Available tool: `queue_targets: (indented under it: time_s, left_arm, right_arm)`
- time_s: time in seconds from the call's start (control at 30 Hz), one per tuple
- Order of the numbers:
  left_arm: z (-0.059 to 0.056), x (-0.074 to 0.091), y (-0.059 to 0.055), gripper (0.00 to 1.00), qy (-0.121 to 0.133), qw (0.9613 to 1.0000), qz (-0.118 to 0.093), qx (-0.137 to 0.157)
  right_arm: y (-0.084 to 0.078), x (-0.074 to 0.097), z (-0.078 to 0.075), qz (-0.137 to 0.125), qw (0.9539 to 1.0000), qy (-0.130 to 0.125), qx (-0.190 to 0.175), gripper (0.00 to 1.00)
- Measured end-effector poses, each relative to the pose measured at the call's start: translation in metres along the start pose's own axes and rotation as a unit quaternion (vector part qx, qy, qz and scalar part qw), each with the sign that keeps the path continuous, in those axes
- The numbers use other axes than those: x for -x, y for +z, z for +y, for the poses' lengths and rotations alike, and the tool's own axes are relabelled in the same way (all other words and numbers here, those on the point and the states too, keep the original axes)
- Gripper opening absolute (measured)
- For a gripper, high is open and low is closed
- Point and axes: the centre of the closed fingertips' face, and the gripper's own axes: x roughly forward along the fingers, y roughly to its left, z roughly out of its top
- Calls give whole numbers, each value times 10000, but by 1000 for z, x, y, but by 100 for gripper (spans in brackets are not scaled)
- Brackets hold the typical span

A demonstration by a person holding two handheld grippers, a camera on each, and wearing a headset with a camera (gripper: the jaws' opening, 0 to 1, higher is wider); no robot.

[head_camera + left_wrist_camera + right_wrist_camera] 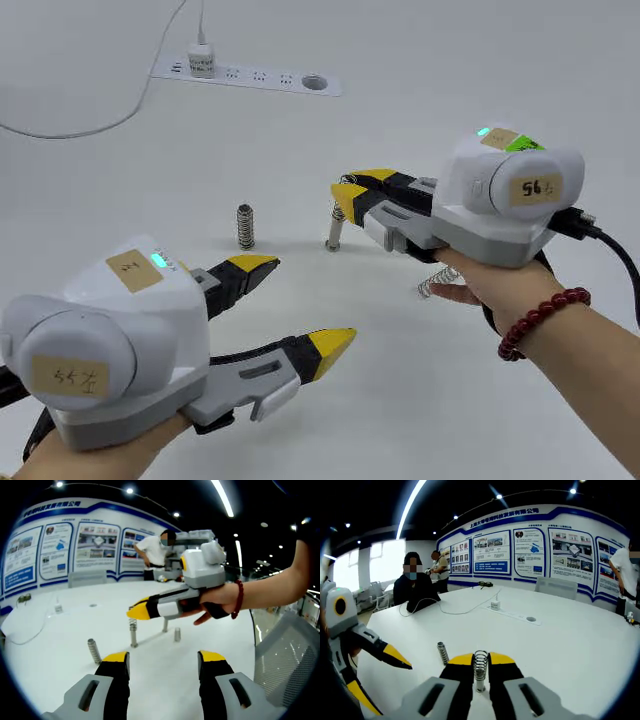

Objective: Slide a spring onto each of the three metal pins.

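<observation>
right gripper [480, 657]: black jaws with yellow wedge tips, pinched narrow on a steel coil spring [480, 666]; the spring stands upright over a slim metal pin [333, 238], whose wider foot sits on the matte white table [420, 400]

second pin [245, 226] stands left of it, well apart and upright, with a tight grey coil already round it

loose spring [436, 283]: bright open-wound wire, lying on its side on the table just under the fingers of the right hand; can't tell if they touch

left gripper [295, 303]: jaws spread wide with nothing between them; it hovers on the near side of the pins with its tips pointing toward them; smooth white-grey plastic shell with a paper label on top

white power strip [250, 75] lies at the far edge of the table with an adapter plugged in; a thin white cable [120, 110] curves off to the left
</observation>
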Motion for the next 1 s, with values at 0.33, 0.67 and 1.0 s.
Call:
queue_targets:
  time_s: [0.33, 0.67, 1.0]
  left_arm:
    - [0, 1, 0, 56, -2, 10000, 2, -2]
    - [0, 1, 2, 56, -5, 10000, -37, 12]
    - [1, 1, 2, 55, 7, 10000, -38, 23]
  right_arm:
    - [-11, -4, 1, 135, 9999, 4, -90, 12]
    - [-25, -7, 0, 351, 9993, -33, -96, 12]
    - [-36, -9, 1, 489, 9987, -51, -158, 12]
